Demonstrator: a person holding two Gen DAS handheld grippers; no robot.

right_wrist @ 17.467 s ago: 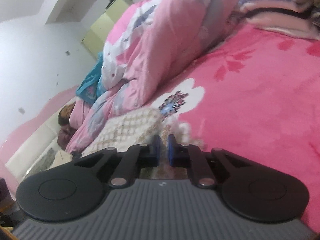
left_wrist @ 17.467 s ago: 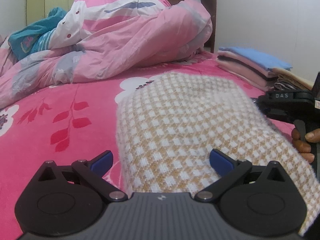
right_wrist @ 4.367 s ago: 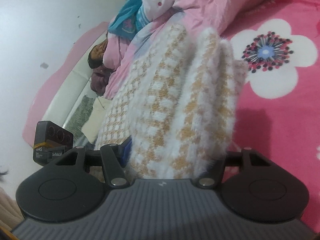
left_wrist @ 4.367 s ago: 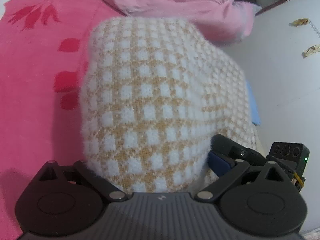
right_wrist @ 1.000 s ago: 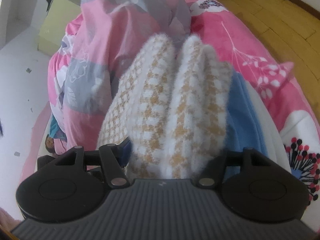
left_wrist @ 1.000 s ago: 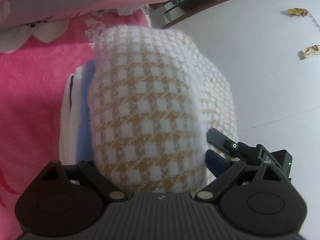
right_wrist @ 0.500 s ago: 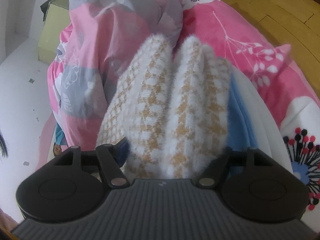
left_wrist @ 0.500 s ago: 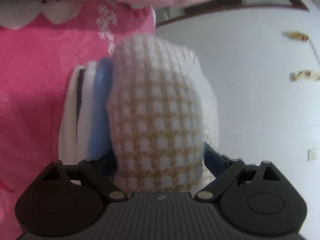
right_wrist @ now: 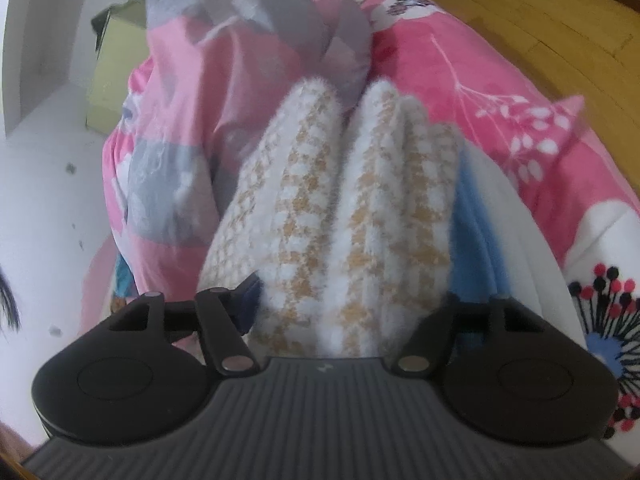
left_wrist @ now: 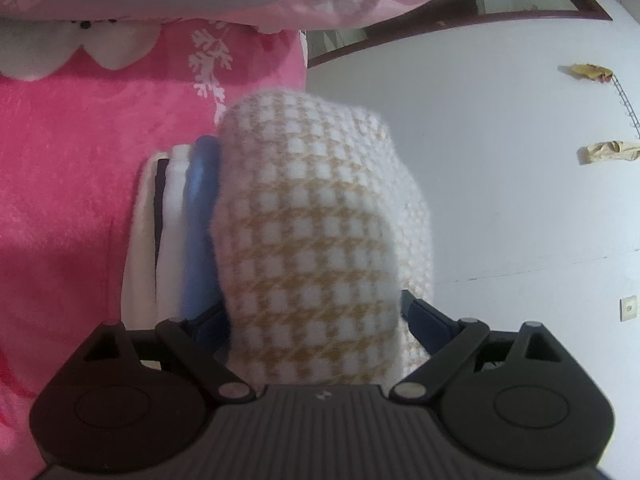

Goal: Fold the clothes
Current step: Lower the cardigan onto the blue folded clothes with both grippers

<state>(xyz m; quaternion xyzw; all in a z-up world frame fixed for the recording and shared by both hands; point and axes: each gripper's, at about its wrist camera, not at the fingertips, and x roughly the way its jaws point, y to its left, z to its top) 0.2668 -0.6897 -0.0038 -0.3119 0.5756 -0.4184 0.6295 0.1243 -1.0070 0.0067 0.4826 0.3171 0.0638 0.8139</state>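
On the pink bed (left_wrist: pixel 72 208), beside the stacked clothes (left_wrist: pixel 200 232), both my left gripper (left_wrist: pixel 316 316) and right gripper (right_wrist: pixel 348 300) clamp the folded checked sweater (left_wrist: pixel 316 216) — soft, bulky, light, probably springy — so I'd grip its thick folded edge.

- Right gripper (right_wrist: pixel 344 312) low in frame, jaws spread wide, lately opening a little.
- Folded checked sweater (right_wrist: pixel 340 216), fuzzy, tan and white, filling the gap between the jaws; pad contact hidden by the fluff.
- Sweater resting against a blue folded garment (right_wrist: pixel 474 224), white fabric (right_wrist: pixel 520 232) beyond it.
- Pink flowered bedspread (right_wrist: pixel 500 92) to the right; rumpled pink-and-grey quilt (right_wrist: pixel 192 120) behind, left.
- Wooden floor (right_wrist: pixel 540 12) top right.
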